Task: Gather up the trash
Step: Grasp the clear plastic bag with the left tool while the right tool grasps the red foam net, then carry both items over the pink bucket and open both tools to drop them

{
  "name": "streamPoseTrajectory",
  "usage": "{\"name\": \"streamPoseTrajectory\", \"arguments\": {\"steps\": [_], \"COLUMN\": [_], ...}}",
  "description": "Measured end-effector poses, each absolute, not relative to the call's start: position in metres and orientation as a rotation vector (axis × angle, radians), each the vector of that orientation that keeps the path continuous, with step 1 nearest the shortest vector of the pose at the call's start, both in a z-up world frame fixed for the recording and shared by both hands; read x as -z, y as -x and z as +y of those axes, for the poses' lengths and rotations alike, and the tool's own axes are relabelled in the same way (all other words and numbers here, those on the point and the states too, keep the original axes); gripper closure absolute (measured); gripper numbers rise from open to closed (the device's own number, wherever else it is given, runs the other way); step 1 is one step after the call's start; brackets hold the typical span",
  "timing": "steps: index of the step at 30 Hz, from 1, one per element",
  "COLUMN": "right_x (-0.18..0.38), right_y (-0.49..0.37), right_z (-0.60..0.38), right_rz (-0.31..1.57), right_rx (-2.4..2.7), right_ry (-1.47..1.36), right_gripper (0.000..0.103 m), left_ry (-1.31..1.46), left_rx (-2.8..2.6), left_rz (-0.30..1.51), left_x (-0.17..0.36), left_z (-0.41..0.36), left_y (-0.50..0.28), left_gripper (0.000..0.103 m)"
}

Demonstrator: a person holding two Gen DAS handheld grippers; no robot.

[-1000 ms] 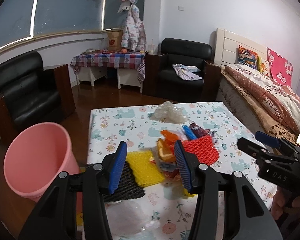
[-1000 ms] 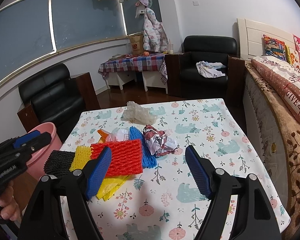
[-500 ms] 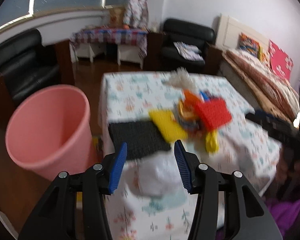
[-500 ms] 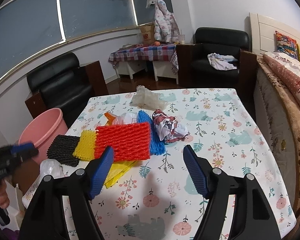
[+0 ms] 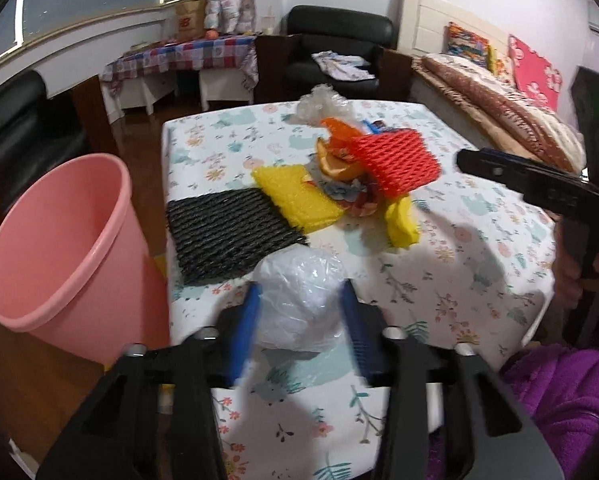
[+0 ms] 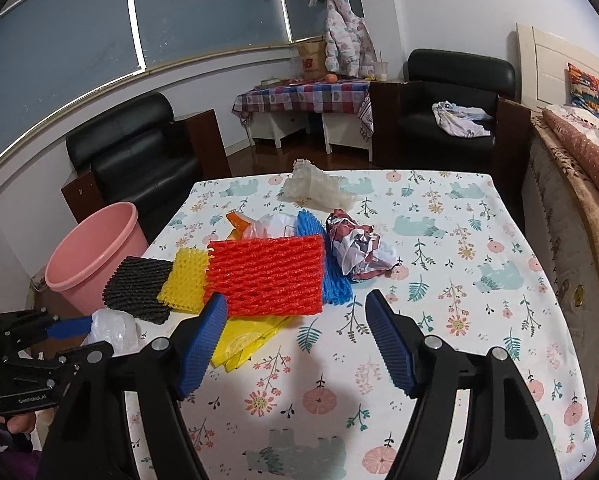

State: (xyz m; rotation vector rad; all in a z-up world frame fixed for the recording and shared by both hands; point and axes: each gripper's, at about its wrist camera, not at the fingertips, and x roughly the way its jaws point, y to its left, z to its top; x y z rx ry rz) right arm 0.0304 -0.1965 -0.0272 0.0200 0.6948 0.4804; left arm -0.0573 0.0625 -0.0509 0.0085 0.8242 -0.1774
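A crumpled clear plastic bag (image 5: 299,300) lies at the near left corner of the floral table (image 5: 459,280). My left gripper (image 5: 299,320) straddles it and its jaws are closing, blue pads right at the bag's sides, the bag still round. Beyond it lie a black foam net (image 5: 227,236), a yellow net (image 5: 295,196), a red net (image 5: 395,160) and orange peel (image 5: 335,160). My right gripper (image 6: 295,340) hovers open over the table, in front of the red net (image 6: 265,276), with nothing between its fingers. The pink bin (image 5: 59,240) stands on the floor left of the table.
Further trash on the table: a blue net (image 6: 331,272), crumpled printed paper (image 6: 359,248), a yellow bag (image 6: 251,336) and a clear wrap (image 6: 315,192). Black armchairs stand behind, a bed on the right. A person's purple sleeve (image 5: 559,392) is near the table's front edge.
My left gripper has dropped and tilted down onto the plastic bag, which now sits between its narrowing jaws. The right gripper has barely shifted and stays open.
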Motion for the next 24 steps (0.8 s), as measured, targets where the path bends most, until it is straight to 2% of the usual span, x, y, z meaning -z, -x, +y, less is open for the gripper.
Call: {"name": "streamPoseTrajectory", "arguments": {"steps": [6, 14, 19, 21, 22, 24], "right_x": [0.031, 0.044, 0.058, 0.061, 0.062, 0.064], "right_y": [-0.044, -0.078, -0.089, -0.089, -0.088, -0.085], "right_z": [-0.192, -0.192, -0.189, -0.188, -0.187, -0.185], "right_rz": [0.724, 0.821, 0.897, 0.913, 0.915, 0.918], "right_rx": [-0.491, -0.499, -0.52, -0.533, -0.538, -0.535], "right_ry": [-0.034, -0.108, -0.141, -0.15, -0.151, -0.15], "right_gripper": [0.032, 0.032, 0.052, 0.068, 0.073, 0.091], "left_ry": [0.009, 0.031, 0.042, 0.048, 0.052, 0.056], "left_rx": [0.214, 0.261, 0.274, 0.28, 0.283, 0.286], "left_rz": [0.771, 0.724, 0.729, 0.727, 0.726, 0.726], "left_x": [0.04, 0.027, 0.029, 0.029, 0.029, 0.03], "left_z": [0.063, 0.061, 0.06, 0.06, 0.06, 0.061], "left_y": [0.06, 0.056, 0.05, 0.048, 0.048, 0.045], "left_gripper": [0.078, 0.079, 0.079, 0.079, 0.079, 0.079]}}
